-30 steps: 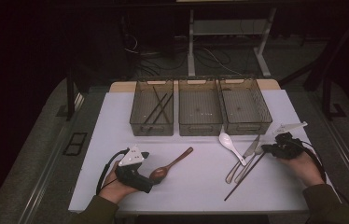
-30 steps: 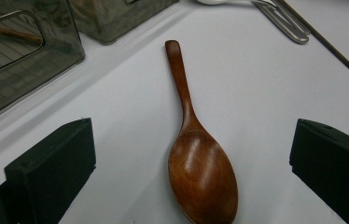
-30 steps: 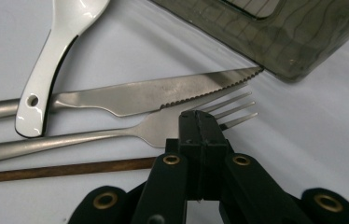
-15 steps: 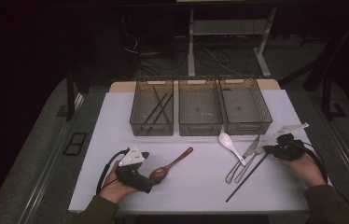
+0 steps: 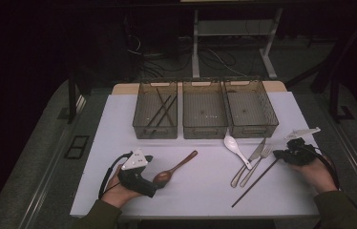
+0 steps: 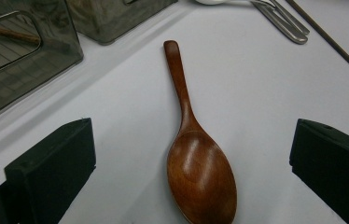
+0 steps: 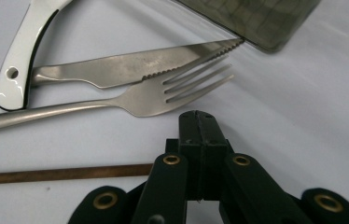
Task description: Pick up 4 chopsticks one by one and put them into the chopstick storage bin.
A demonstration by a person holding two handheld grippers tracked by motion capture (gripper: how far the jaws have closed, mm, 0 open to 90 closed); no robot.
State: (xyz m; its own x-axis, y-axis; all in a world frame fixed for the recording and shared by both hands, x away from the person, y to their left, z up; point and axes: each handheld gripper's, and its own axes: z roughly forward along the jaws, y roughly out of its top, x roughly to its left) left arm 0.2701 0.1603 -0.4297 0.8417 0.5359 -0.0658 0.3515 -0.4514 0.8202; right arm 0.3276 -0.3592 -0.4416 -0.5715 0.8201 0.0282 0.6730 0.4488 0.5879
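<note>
Wooden spoon [image 6: 196, 154] lies flat on the white table [image 5: 205, 191], right between the two black jaws of the left gripper [image 6: 186, 163]. Those jaws stand wide open, one on each side of the spoon's bowl, and they do not touch it. The bowl is close to the gripper and the handle points away from it, toward the trays. In the high view the left gripper [image 5: 153, 183] sits near the front edge of the table, with the spoon [image 5: 175, 168] just beside its tip.

The right gripper [image 7: 199, 122] has its jaws shut tight together, with nothing between them. A thin brown chopstick [image 7: 60, 174] lies just beside these jaws; I cannot tell if it touches them. A little farther out lie a metal fork [image 7: 149, 99] and a metal knife [image 7: 130, 65], side by side. The handle of a white spoon [image 7: 21, 60] rests over the knife. In the high view the right gripper [image 5: 278, 153] is at the right side of the table, near the top end of the chopstick [image 5: 255, 182].

Farther back stand three clear trays in a row. The left tray [image 5: 143, 125] has dark sticks in it. The middle tray [image 5: 204, 130] and the right tray [image 5: 254, 129] stand next to it.
</note>
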